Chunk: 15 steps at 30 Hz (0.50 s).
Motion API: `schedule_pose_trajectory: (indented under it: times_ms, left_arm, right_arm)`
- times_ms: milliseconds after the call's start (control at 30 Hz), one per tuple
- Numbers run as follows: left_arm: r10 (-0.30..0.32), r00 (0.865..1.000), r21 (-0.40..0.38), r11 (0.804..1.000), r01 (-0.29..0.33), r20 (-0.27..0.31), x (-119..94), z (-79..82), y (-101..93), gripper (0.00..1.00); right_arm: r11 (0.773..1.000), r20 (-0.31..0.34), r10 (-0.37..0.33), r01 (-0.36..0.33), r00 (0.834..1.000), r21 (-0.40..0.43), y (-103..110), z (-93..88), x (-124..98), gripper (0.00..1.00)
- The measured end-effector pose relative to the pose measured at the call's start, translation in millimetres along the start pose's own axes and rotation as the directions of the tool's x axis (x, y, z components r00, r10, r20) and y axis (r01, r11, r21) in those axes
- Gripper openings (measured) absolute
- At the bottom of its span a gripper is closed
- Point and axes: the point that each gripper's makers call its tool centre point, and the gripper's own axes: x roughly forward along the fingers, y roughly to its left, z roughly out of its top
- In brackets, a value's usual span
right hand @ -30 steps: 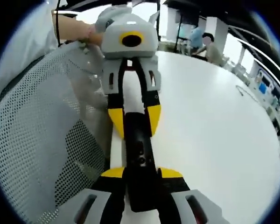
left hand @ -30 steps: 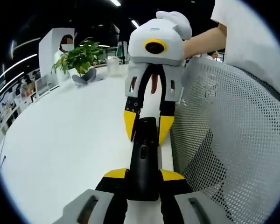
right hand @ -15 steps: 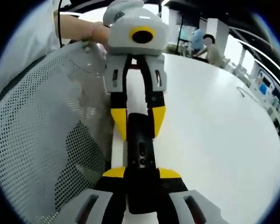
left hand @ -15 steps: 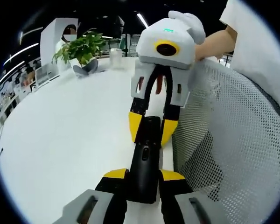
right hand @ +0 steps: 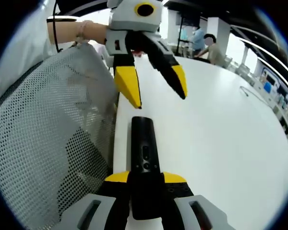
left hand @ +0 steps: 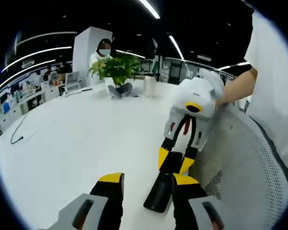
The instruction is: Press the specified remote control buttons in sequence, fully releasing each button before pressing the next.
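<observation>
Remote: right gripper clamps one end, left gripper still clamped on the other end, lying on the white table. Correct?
Not quite. The left gripper is not clamped: in the right gripper view its jaws stand spread, apart from the remote. The right gripper does clamp the near end, on the white table.

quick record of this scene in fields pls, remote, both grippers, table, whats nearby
remote: black remote lying at the white table's edge
right gripper: right gripper shut on the remote's near end
left gripper: left gripper open, fingers spread above the remote's far end, apart from it
nearby: mesh chair back beside the table edge; potted plant at the far side
</observation>
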Motion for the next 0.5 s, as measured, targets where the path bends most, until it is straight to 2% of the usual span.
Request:
schedule_pose_trajectory:
  times_ms: [100,200,333,500]
  left_arm:
    - [0.059,0.996,-0.033,0.998,-0.057,0.070,-14.2,12.0,5.5,0.48]
    - [0.136,0.981,-0.067,0.990,-0.127,0.141,-29.9,23.6,13.2,0.54]
    - [0.212,0.966,-0.063,0.977,-0.204,0.149,-42.4,22.0,19.8,0.61]
    - [0.263,0.951,-0.083,0.964,-0.252,0.163,-50.9,20.7,22.7,0.71]
  right_arm:
    - [1.000,0.002,0.000,0.000,1.000,0.001,-0.1,0.0,-0.3,0.21]
    - [1.000,0.005,0.001,-0.001,1.000,0.004,-0.1,0.0,-0.3,0.21]
    - [1.000,0.005,-0.001,0.001,1.000,-0.001,-0.2,-0.3,-0.3,0.21]
    - [1.000,0.004,-0.003,0.003,1.000,-0.010,-0.1,-0.3,-0.4,0.21]
